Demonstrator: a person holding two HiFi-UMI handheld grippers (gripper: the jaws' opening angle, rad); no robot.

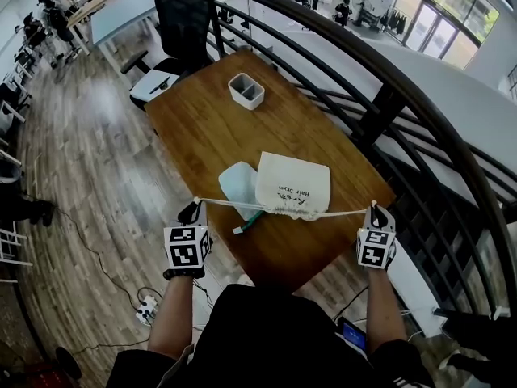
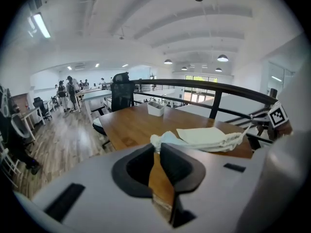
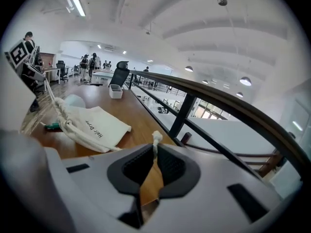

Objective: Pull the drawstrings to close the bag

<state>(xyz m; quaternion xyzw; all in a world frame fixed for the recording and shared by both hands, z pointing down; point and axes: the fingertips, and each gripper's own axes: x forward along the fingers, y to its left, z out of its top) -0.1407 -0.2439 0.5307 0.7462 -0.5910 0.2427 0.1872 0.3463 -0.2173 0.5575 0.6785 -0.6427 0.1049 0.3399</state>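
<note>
We hold our left tool (image 2: 156, 147) clamped shut on one end of a white cotton drawstring (image 1: 222, 203), low and left of centre in the head view. Our right tool (image 3: 155, 147), low and right, is pinched closed on the other end, and the knotted tip pokes up just above its jaws. The drawstring runs taut across the lower middle of the frame, from one tool to the other. It passes through the gathered mouth of a cream cloth bag printed "Hair Dryer" (image 1: 292, 184).

The bag lies flat at the centre of the picture, near the lower edge of our brown wooden counter (image 1: 210, 128). A pale blue rounded object (image 1: 240, 183) touches the bag's left side, with a green strip (image 1: 250, 219) just below it. A white two-compartment holder (image 1: 246, 90) stands toward the upper middle of the counter, well apart from the bag. A black office chair (image 1: 182, 18) sits at the counter's top end. A black metal railing (image 1: 381, 110) curves down the right side.
</note>
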